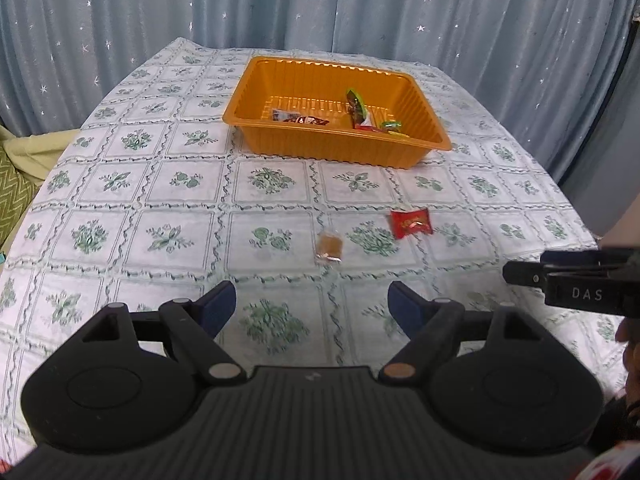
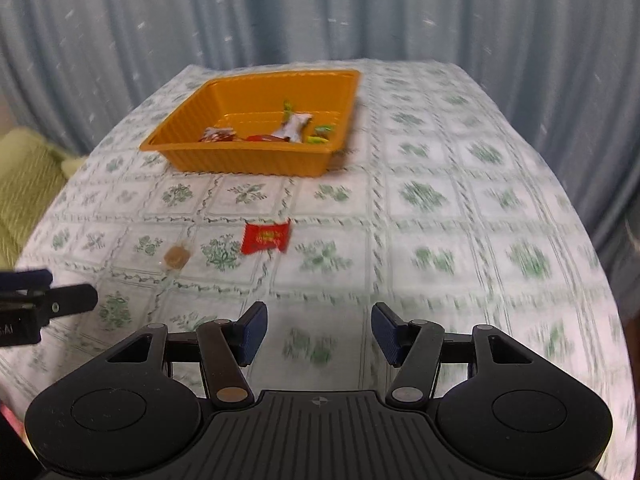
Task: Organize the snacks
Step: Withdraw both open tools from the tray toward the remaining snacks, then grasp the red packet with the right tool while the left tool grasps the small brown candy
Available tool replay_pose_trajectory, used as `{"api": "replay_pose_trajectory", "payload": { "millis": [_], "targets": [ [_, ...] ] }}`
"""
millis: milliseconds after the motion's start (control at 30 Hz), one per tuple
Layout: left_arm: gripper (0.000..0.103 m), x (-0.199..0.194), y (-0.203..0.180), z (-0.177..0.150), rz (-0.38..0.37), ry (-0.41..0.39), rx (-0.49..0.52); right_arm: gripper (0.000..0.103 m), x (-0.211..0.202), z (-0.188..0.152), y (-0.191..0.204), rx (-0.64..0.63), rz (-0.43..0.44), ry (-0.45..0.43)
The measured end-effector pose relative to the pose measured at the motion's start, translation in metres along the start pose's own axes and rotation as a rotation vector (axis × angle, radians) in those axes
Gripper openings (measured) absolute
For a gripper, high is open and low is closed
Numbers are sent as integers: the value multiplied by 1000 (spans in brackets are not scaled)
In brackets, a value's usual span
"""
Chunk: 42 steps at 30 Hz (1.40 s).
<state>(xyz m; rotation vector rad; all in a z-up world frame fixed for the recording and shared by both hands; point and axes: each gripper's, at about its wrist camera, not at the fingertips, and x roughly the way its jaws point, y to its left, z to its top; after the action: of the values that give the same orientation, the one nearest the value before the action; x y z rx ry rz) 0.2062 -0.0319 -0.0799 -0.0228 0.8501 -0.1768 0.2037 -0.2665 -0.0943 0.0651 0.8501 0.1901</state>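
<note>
Orange tray (image 1: 336,148) already holds several snacks, so my left gripper (image 1: 312,306) and right gripper (image 2: 318,334) gape empty short of the red packet (image 2: 266,237) and brown candy (image 1: 329,246) lying nearer me than the tray.

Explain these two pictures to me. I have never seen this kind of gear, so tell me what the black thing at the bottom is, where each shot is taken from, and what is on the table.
A person holds a two-finger gripper in each hand, and each carries a camera looking along its fingers. One picture is from the left gripper, the other from the right gripper; the black shape at the bottom is the tool itself. Both stand open and hold nothing. Each also shows at the edge of the other's picture. On the patterned tablecloth sits an orange tray with several wrapped snacks already inside. Two snacks lie outside it, nearer the grippers: a red packet and a small brown candy in clear wrap. Behind hangs a blue curtain.
</note>
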Motion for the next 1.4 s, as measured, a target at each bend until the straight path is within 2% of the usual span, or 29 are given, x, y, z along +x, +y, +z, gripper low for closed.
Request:
{"api": "replay_pose_trajectory", "payload": {
  "millis": [233, 433, 667, 900, 967, 1000, 1067, 1267, 1400],
  "targets": [
    [81, 25, 7, 12, 0, 5, -3, 58, 47, 16, 14, -282, 38, -20],
    [81, 38, 10, 17, -14, 9, -29, 58, 84, 19, 25, -477, 63, -26],
    [81, 47, 10, 20, -29, 18, -34, 58, 112, 25, 30, -569, 64, -41],
    [81, 55, 10, 19, -36, 30, -40, 56, 124, 39, 34, -582, 102, -42],
    [81, 56, 11, 18, -36, 30, -39, 41, 125, 42, 32, -547, 115, -19],
    [81, 57, 11, 18, -36, 31, -39, 37, 125, 42, 31, -522, 121, -7],
    [81, 59, 11, 17, -38, 35, -37, 24, 123, 41, 30, -479, 129, 5],
    [79, 67, 7, 17, -56, 27, -2, 23, 109, 36, 24, -322, 141, 3],
    [70, 73, 1, 17, -71, 6, 39, 23, 91, 33, 17, -199, 123, -17]
  ]
}}
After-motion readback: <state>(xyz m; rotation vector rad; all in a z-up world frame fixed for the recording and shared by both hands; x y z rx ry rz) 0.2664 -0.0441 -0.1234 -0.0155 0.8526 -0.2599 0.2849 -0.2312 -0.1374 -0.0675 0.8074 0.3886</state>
